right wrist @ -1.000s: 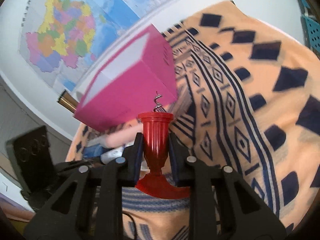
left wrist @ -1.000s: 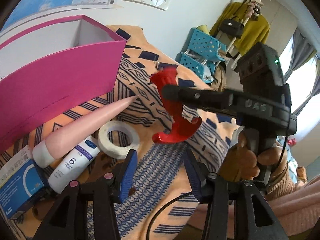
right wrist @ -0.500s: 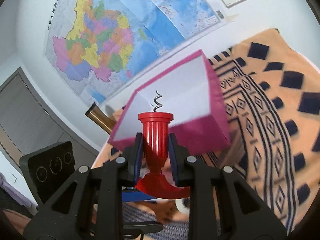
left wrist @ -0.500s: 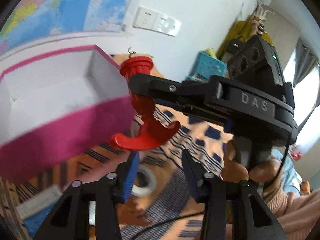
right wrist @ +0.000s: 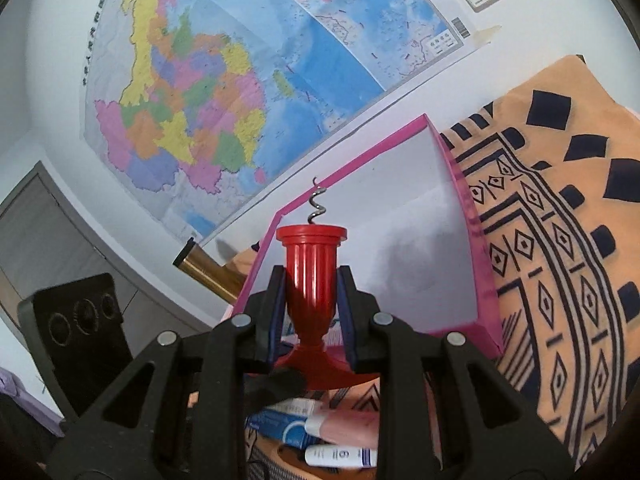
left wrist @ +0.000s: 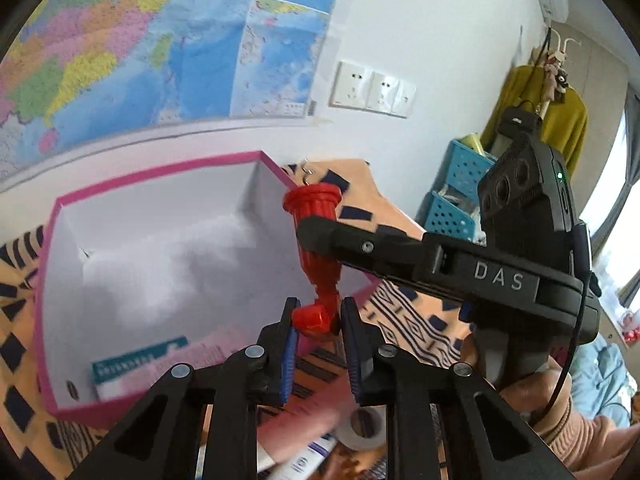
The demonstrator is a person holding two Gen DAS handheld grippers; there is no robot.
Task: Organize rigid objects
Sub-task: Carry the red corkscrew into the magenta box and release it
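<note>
A red corkscrew [left wrist: 318, 240] with a metal spiral hangs over the right front corner of the open pink box [left wrist: 160, 168]. My right gripper [right wrist: 311, 278] is shut on its ribbed barrel [right wrist: 312, 256], and the spiral points toward the box [right wrist: 360, 156]. In the left wrist view the right gripper's black fingers [left wrist: 320, 232] reach in from the right. My left gripper [left wrist: 318, 320] comes from below. Its jaws are closing and the blue pads press on one tip of the red handle. A teal and pink packet [left wrist: 140, 360] lies in the box.
An orange patterned cloth [right wrist: 560, 240] covers the table. Near the box's front lie a tape roll [left wrist: 362, 428], a pink tube [left wrist: 304, 412], a white tube [right wrist: 340, 456] and a blue carton [right wrist: 280, 428]. Blue baskets [left wrist: 460, 184] stand at the right, and a wall map hangs behind.
Both grippers rose and swung toward the pink box, carrying the corkscrew to its corner. The left jaws narrowed from wide apart to closing on the red handle's tip.
</note>
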